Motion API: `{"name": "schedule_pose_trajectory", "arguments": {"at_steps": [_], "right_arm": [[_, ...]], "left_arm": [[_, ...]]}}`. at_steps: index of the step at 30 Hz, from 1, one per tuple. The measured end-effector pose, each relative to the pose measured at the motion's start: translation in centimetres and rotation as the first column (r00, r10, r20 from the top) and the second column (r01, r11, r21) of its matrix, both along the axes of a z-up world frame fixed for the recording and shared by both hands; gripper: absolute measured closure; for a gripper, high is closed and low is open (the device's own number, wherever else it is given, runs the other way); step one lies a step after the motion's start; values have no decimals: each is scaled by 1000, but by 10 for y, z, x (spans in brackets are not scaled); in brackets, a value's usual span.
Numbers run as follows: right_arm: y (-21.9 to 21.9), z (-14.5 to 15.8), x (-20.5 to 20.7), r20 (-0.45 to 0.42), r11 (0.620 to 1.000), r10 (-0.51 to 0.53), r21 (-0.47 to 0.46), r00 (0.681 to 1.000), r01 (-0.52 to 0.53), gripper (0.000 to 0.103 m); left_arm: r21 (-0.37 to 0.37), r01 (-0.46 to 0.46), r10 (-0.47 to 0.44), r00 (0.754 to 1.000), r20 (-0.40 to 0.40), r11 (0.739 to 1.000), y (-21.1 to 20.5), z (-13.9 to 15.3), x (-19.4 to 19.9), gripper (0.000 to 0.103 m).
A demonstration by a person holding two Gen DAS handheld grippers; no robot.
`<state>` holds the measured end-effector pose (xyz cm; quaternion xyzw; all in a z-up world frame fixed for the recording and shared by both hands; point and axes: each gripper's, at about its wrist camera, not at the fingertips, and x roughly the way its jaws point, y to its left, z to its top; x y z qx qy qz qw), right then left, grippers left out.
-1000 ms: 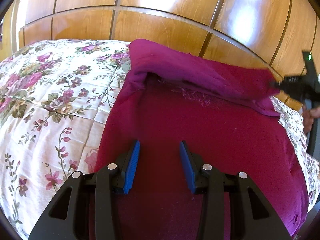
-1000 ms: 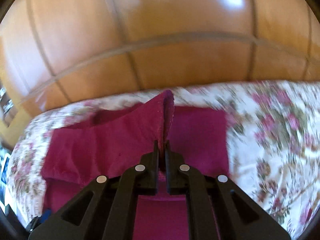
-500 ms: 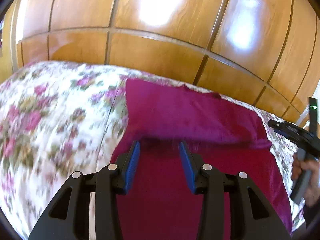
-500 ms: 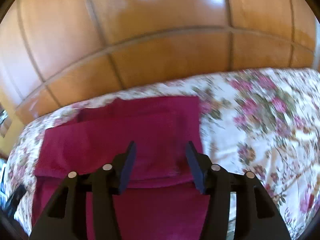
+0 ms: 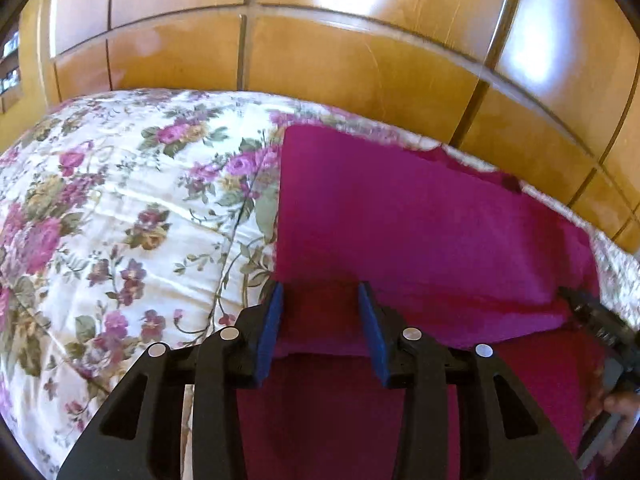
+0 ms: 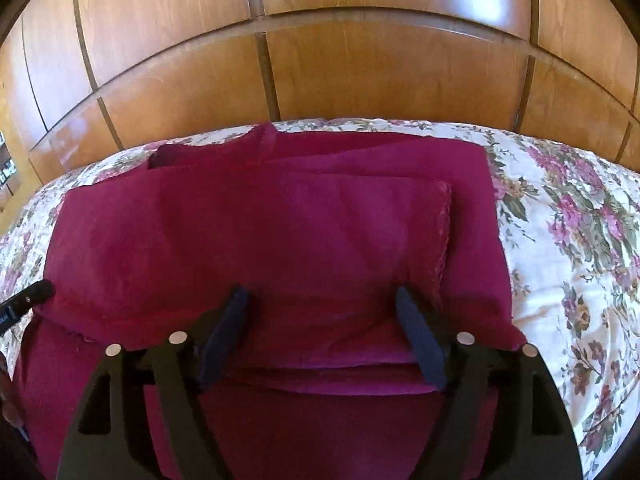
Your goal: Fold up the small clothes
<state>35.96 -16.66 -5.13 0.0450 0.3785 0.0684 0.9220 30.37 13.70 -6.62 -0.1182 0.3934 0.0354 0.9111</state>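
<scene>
Here, what we see:

Garment: a magenta cloth (image 6: 256, 240) lies flat on a floral bedspread (image 5: 120, 208), close to the far edge of the bed, under a wooden panel wall (image 6: 360, 60).

Fold: we see the far part of the garment (image 5: 400, 220) doubled back toward us over the near part, so a folded edge crosses the cloth from side to side. In the right wrist view this upper layer ends in a soft rounded lip just ahead of the fingers, and a second thin edge shows below it.

Layers: we count at least two, with a darker band of shadow under the folded lip. Further back, near the wall, more layers of the same cloth show as slanted edges.

Trim: along the right border of the upper layer runs a narrow edging of a slightly paler pink; we cannot tell its kind.

Surface: mostly smooth, with a few shallow creases near the folded lip.

Left gripper (image 5: 320, 320): jaws part open, blue pads standing apart over the left end of the folded lip; we see cloth between them but nothing pinched.

Right gripper (image 6: 324, 332): jaws opening, already wide, dark pads set either side of the folded lip without pressing it. In the left wrist view it (image 5: 596, 320) shows at the right end of the fold, a hand (image 5: 616, 420) on its handle.
</scene>
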Motion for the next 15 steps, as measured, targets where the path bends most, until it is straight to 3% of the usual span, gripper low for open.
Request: {"name": "schedule_pose_trajectory", "arguments": {"at_steps": [3, 6, 11, 13, 15], "right_arm": [[4, 0, 0, 5, 1000, 1, -15, 1000, -1, 20], [4, 0, 0, 7, 1000, 3, -18, 1000, -3, 19], [3, -2, 0, 15, 1000, 7, -2, 1000, -7, 18], [2, -3, 1, 16, 1000, 11, 4, 1000, -11, 17], [2, -4, 1, 17, 1000, 13, 6, 1000, -13, 16]], "left_arm": [[34, 19, -21, 998, 67, 999, -11, 20, 4, 63], [66, 39, -44, 996, 83, 997, -22, 26, 26, 63], [157, 33, -29, 999, -31, 987, -25, -16, 73, 61], [94, 28, -26, 999, -24, 995, -15, -25, 73, 61], [82, 19, -18, 1000, -12, 996, -12, -23, 71, 61]]}}
